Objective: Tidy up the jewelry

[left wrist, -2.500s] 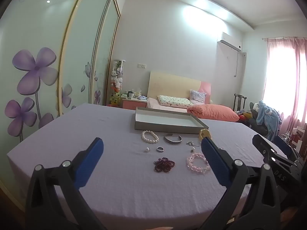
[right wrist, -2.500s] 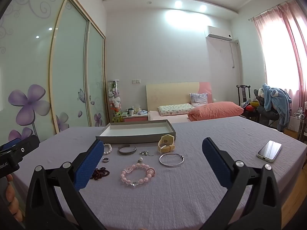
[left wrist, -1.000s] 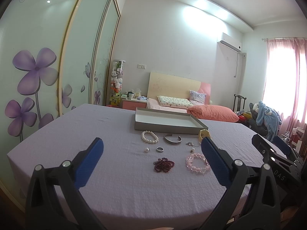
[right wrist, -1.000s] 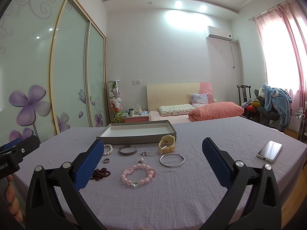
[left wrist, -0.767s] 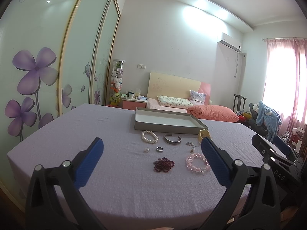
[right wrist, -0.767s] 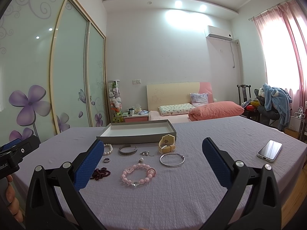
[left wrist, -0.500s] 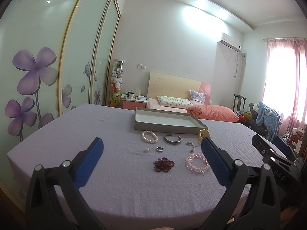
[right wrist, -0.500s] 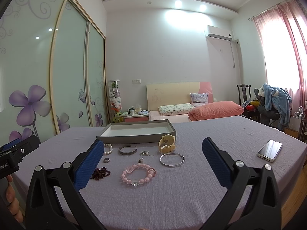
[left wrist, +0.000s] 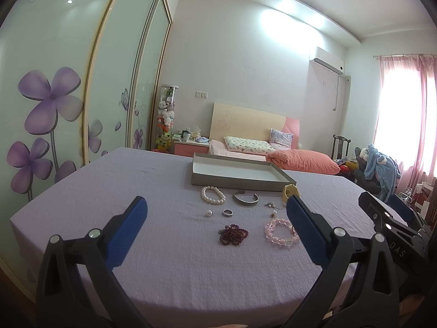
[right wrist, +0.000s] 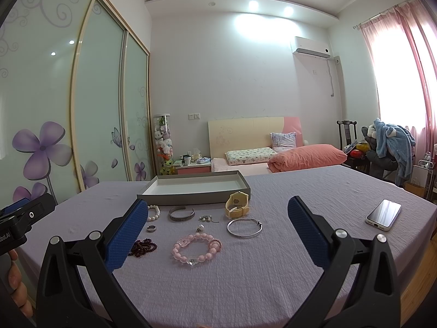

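Observation:
Jewelry lies on a lilac-covered table [left wrist: 109, 191] before an empty grey tray [left wrist: 235, 173] [right wrist: 196, 188]: a pearl bracelet [left wrist: 213, 195], a silver cuff [left wrist: 245, 199] [right wrist: 181, 213], a ring [left wrist: 227, 212], a dark red bead bracelet [left wrist: 233, 234] [right wrist: 143, 246], a pink bead bracelet [left wrist: 280, 232] [right wrist: 195, 247], a thin silver bangle [right wrist: 244, 227] and a yellow watch [right wrist: 237, 205]. My left gripper [left wrist: 215, 218] and right gripper [right wrist: 215, 218] are both open and empty, held near the table's front edge, short of the jewelry.
A phone [right wrist: 383, 214] lies at the table's right side. Beyond the table are a bed with a salmon pillow [right wrist: 306, 157], a nightstand [right wrist: 194, 168], sliding wardrobe doors [right wrist: 54, 109] on the left, and a chair with clothes [right wrist: 387, 147] on the right.

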